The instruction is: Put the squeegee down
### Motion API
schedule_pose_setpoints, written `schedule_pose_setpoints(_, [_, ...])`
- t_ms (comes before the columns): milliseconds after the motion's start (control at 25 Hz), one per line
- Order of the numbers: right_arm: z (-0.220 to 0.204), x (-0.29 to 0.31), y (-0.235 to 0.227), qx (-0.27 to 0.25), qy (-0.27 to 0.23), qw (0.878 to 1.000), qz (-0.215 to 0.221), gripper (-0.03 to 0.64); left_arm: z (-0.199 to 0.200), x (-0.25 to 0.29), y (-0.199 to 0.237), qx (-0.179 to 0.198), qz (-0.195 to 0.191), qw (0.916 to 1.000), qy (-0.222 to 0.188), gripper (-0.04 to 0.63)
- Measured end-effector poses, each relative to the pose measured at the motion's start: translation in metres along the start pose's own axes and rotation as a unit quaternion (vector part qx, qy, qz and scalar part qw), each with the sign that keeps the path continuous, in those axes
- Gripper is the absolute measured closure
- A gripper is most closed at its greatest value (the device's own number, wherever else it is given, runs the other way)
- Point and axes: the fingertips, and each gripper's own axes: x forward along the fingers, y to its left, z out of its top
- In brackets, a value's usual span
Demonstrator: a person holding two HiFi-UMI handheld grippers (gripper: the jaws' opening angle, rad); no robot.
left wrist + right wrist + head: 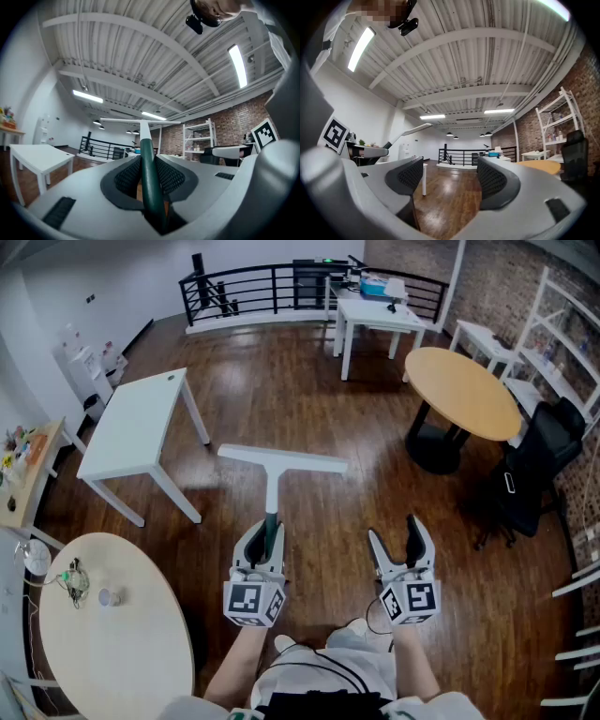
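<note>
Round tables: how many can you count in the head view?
2. A tan round table stands upper right, by the black chair; a cream round table sits lower left. Others may be out of frame.

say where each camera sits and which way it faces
Head view: on the person's head, facing steeply down at the floor; shows both forearms, left gripper, right gripper.
Left gripper view: on the left gripper, level along jaws shut on the squeegee; right gripper's cube at right.
Right gripper view: on the right gripper, along open, empty jaws; left gripper at left.
Shared: both gripper views see the black railing.
</note>
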Motion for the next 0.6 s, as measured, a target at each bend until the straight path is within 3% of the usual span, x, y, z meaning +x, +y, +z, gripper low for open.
schedule_pose_setpoints(160, [0.003,-0.027,-0.079,0.001,-0.001,0.999,-0.044,0.232,-0.015,0.061,-0.069,-0.011,-0.048,0.9988,0.007,0.515])
schedule_pose_setpoints(280, [0.006,-0.065,-0.169,0.005,-0.002,0.994,-0.108,0.233,-0.017,0.120,-0.157,-0.014,-0.113,0.9934,0.008,0.515])
schedule_pose_setpoints(440, [0.015,-0.123,-0.284,-0.013,-0.019,0.976,-0.215,0.233,-0.024,0.193,-0.281,-0.017,-0.221,0.9751,0.010,0.515])
schedule_pose_setpoints(600, [0.027,-0.178,-0.343,-0.034,-0.024,0.958,-0.285,0.233,-0.036,0.231,-0.365,-0.026,-0.296,0.9548,0.011,0.515])
